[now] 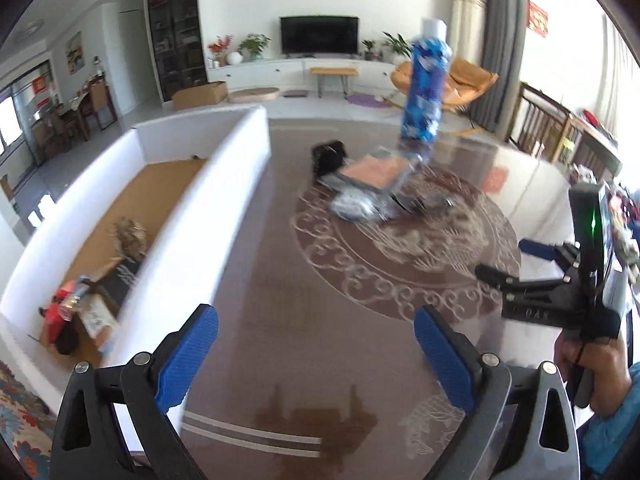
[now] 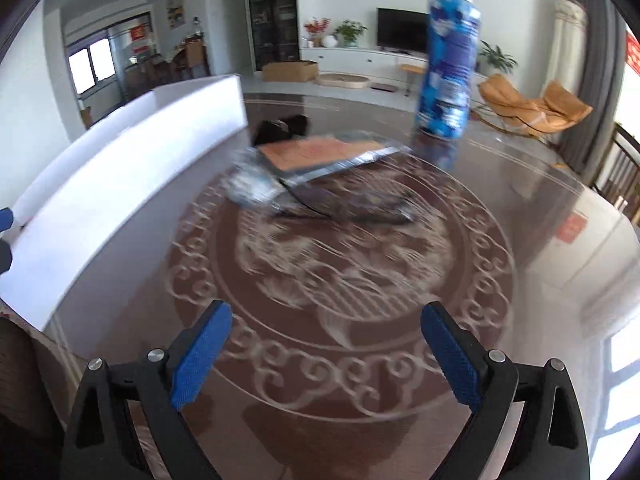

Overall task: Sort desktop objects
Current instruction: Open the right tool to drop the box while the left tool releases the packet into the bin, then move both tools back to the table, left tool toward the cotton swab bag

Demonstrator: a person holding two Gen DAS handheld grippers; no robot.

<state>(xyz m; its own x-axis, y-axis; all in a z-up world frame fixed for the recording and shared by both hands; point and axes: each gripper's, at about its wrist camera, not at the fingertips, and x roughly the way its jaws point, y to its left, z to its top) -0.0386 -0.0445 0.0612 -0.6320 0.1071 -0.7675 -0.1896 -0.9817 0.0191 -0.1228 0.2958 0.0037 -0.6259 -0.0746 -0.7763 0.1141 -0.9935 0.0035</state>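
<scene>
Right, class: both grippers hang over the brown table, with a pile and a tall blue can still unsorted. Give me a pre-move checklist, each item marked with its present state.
1. Left gripper open and empty: ok.
2. Right gripper open and empty: ok.
3. Blue can standing upright on the table: ok.
4. White box has free floor for more items: ok.
5. Pile sharp enough to tell each item: not ok, blurred.
6. Can apart from pile: cannot tell.
</scene>
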